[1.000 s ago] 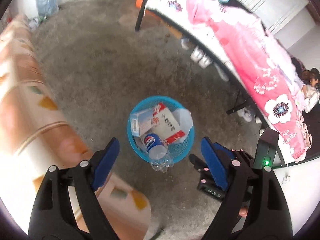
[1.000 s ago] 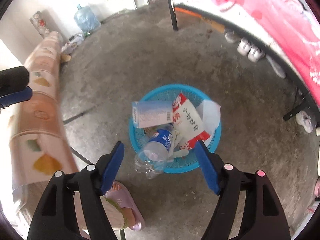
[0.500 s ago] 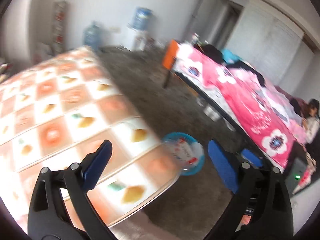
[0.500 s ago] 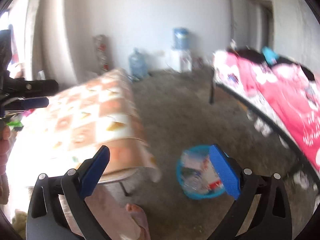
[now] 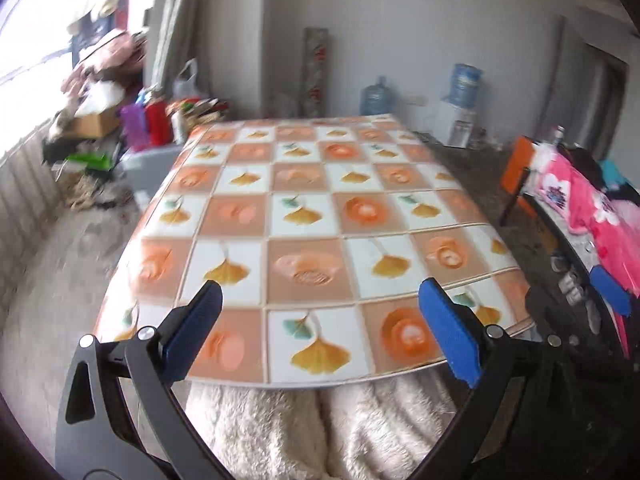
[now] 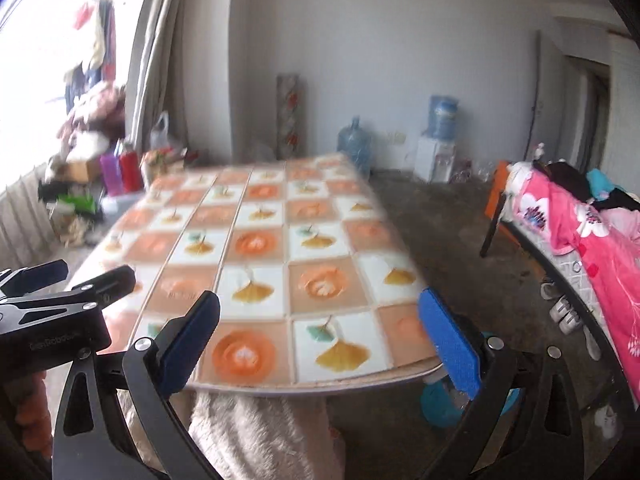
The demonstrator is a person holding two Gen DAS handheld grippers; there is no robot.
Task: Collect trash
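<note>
My left gripper (image 5: 320, 334) is open and empty, held over the near edge of a table (image 5: 304, 216) covered in an orange and white leaf-pattern cloth. My right gripper (image 6: 320, 334) is open and empty at the same table's (image 6: 272, 248) near right corner. The blue trash basket (image 6: 436, 406) shows only partly, on the floor under that corner, behind my right finger. The left gripper also shows at the left edge of the right wrist view (image 6: 60, 280). No loose trash shows on the tabletop.
A bed with a pink flowered blanket (image 6: 592, 240) runs along the right. Shoes (image 6: 564, 312) lie beside it. Water bottles and a dispenser (image 6: 436, 140) stand at the far wall. Clutter and boxes (image 5: 96, 128) pile by the window at left. A cream fleece garment (image 5: 320, 432) fills the bottom.
Both grippers have swung up from above the full trash basket on the floor to face across the table. The basket has dropped out of the left view and is nearly hidden in the right.
</note>
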